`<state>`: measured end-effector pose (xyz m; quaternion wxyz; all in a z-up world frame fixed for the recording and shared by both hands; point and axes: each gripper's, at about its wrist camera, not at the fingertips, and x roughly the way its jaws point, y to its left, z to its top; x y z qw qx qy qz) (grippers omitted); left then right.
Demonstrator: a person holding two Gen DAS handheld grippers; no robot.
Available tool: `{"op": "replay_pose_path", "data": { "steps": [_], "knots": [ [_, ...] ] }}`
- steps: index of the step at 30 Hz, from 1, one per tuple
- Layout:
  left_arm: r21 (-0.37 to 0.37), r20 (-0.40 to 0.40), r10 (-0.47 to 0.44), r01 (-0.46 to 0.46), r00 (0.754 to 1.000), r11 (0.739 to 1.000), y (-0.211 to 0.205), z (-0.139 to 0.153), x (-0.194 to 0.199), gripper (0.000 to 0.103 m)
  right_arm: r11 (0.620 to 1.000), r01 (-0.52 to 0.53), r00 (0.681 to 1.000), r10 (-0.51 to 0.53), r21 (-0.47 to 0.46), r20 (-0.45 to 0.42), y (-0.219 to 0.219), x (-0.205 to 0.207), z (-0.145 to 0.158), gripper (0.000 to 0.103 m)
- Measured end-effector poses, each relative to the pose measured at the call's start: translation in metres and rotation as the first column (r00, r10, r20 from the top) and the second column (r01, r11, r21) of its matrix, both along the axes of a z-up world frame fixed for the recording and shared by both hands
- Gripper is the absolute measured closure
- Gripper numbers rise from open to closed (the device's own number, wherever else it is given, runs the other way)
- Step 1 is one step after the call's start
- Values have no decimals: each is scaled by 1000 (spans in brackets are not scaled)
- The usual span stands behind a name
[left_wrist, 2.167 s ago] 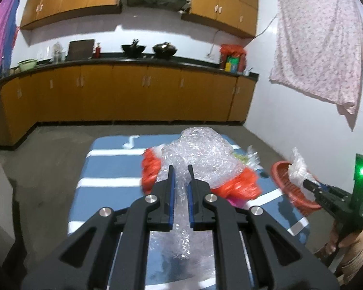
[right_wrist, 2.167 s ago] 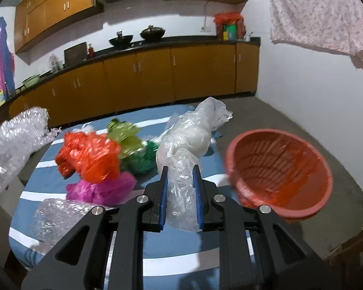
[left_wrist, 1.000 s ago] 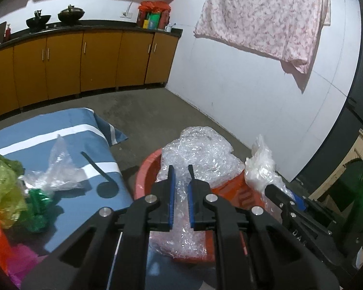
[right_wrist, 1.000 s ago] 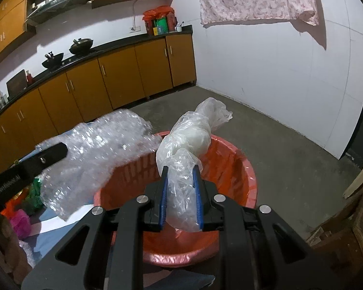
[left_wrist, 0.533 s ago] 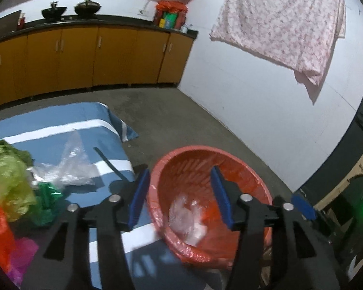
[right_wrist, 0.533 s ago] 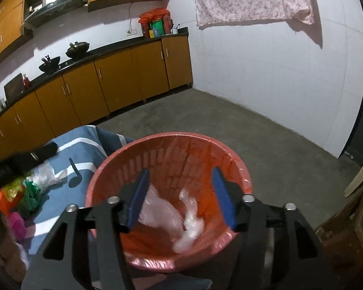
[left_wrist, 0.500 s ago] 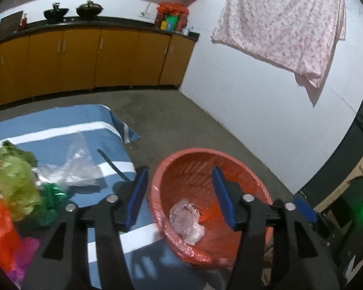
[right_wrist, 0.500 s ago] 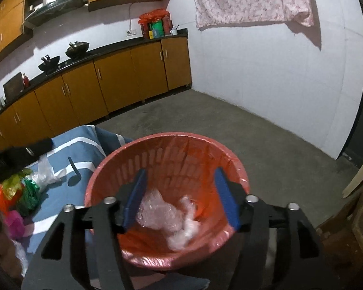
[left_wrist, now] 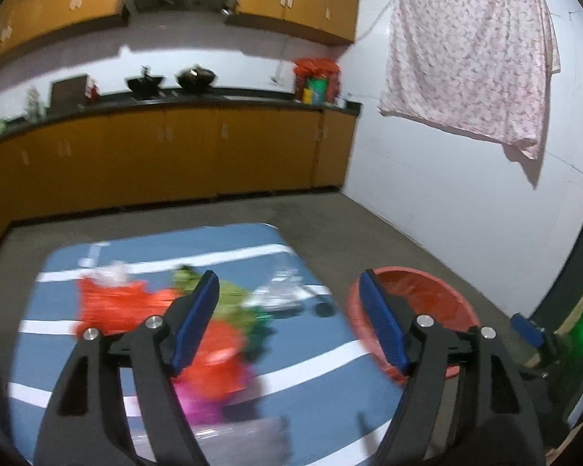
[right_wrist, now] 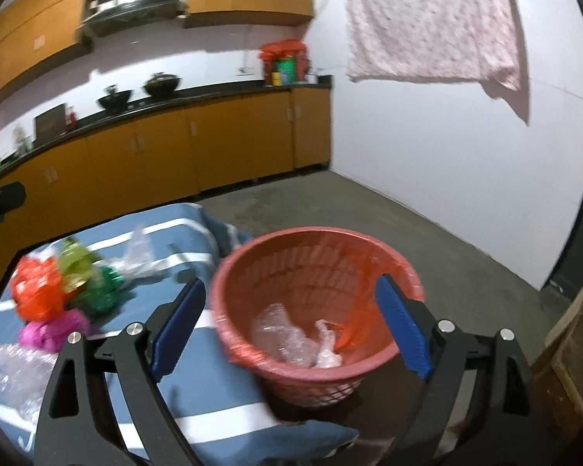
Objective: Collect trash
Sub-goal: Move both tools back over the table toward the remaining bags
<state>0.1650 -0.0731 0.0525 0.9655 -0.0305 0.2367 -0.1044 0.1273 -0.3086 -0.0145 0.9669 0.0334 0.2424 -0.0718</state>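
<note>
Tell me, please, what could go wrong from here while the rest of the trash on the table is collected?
The red basket stands off the table, hard against its edge, so light bags could drop beside it.

The orange bag, green bag and pink bag lie bunched together; one grab may drag a neighbour off.

Both tongs, left and right, have just been opening and are empty.

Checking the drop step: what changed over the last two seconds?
Both tools let go: the left tool dropped its bubble wrap and the right tool its clear bag into the basket. Jaws have just been opening, empty. The left view swung back toward the table. Coloured bags stayed there.
</note>
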Motion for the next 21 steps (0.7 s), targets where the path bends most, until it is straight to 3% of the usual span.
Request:
{"op": "replay_pose_path", "data": {
  "steps": [4, 9, 16, 21],
  "knots": [
    [23, 15, 60, -60, 998, 998, 50, -1, -27, 28, 997, -79, 997, 79, -9, 0, 32, -10, -1, 14],
    [35, -32, 68, -67, 997, 997, 99, -22, -50, 28, 988, -155, 988, 155, -13, -12, 65, -20, -6, 14],
    [33, -136, 21, -17, 990, 999, 123, -71, -58, 29, 978, -209, 978, 208, -23, -32, 95, -32, -12, 14],
    [36, -220, -9, 18, 975, 999, 125, -111, -56, 37, 976, -216, 976, 215, -31, -42, 106, -39, -15, 14]
  ]
}}
